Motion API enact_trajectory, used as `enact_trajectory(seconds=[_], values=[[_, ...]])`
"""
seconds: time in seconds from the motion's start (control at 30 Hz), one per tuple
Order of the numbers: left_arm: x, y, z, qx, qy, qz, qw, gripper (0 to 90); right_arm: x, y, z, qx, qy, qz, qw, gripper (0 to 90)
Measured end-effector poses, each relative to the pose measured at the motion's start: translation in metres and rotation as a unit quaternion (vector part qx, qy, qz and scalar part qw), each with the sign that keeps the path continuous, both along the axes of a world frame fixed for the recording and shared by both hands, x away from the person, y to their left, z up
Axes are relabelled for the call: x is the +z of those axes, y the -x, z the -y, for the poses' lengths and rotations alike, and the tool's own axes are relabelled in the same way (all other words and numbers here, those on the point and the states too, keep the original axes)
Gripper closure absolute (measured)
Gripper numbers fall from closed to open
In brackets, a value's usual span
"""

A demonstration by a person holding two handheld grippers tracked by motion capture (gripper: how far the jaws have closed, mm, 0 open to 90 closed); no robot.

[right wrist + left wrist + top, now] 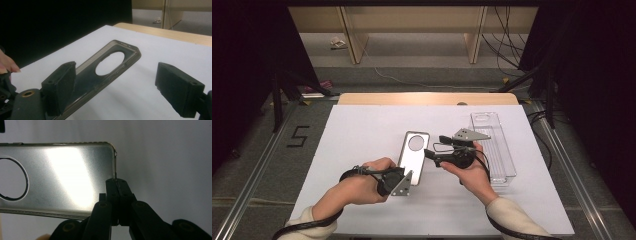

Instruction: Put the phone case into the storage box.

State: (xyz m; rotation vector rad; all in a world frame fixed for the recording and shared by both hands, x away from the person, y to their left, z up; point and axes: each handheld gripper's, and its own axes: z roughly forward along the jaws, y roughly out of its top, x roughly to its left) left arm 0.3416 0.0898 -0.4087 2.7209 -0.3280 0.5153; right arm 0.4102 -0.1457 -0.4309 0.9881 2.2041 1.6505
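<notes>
White sheeting covers the counter (362, 150). Left hand-held gripper (398, 184) pinches the phone case (414, 156) by its near short edge, lifted mid-counter. Thin, light, glossy, probably slippery; grip the rim. Right hand-held gripper (435, 147) gapes wide beside it.

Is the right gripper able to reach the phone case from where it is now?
Probably yes. The right gripper is open beside the phone case, which the left gripper holds by its end edge; nothing stands between them.
</notes>
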Motion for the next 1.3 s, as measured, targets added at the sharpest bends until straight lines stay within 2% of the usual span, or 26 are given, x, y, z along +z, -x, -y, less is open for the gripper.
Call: enact_trajectory(seconds=[0.27,0.57,0.73,0.77,0.93,1.0,1.03,1.2,1.3], values=[[0.001,0.002,0.002,-0.008,0.001,0.003,1.0,88.9,-0.005,-0.008,-0.006,-0.001,-0.003,-0.016,0.9999,19.1],[0.001,0.003,0.002,-0.008,-0.001,0.005,1.0,88.9,-0.007,-0.013,-0.009,-0.002,-0.008,-0.029,0.9995,26.0],[0.001,0.003,0.003,-0.009,0.0,0.004,1.0,88.9,-0.008,-0.015,-0.01,-0.002,-0.014,-0.039,0.9991,34.4],[0.0,0.003,0.003,-0.009,0.0,0.003,1.0,88.9,-0.008,-0.016,-0.01,0.001,-0.017,-0.045,0.9988,38.6],[0.0,0.003,0.004,-0.012,-0.001,0.003,0.9999,88.9,-0.008,-0.016,-0.011,0.002,-0.019,-0.05,0.9986,46.6],[-0.001,0.003,0.004,-0.01,0.0,0.003,0.9999,88.9,-0.008,-0.016,-0.01,0.002,-0.021,-0.051,0.9985,51.0],[-0.002,0.003,0.004,-0.01,0.0,0.003,0.9999,88.9,-0.007,-0.016,-0.01,0.003,-0.022,-0.054,0.9983,56.2],[-0.004,0.002,0.006,-0.016,-0.004,0.003,0.9999,88.9,-0.006,-0.016,-0.008,0.005,-0.038,-0.07,0.9969,61.8],[-0.007,0.002,0.007,-0.015,-0.005,0.002,0.9999,88.9,-0.004,-0.015,-0.009,0.007,-0.033,-0.069,0.9971,63.7]])
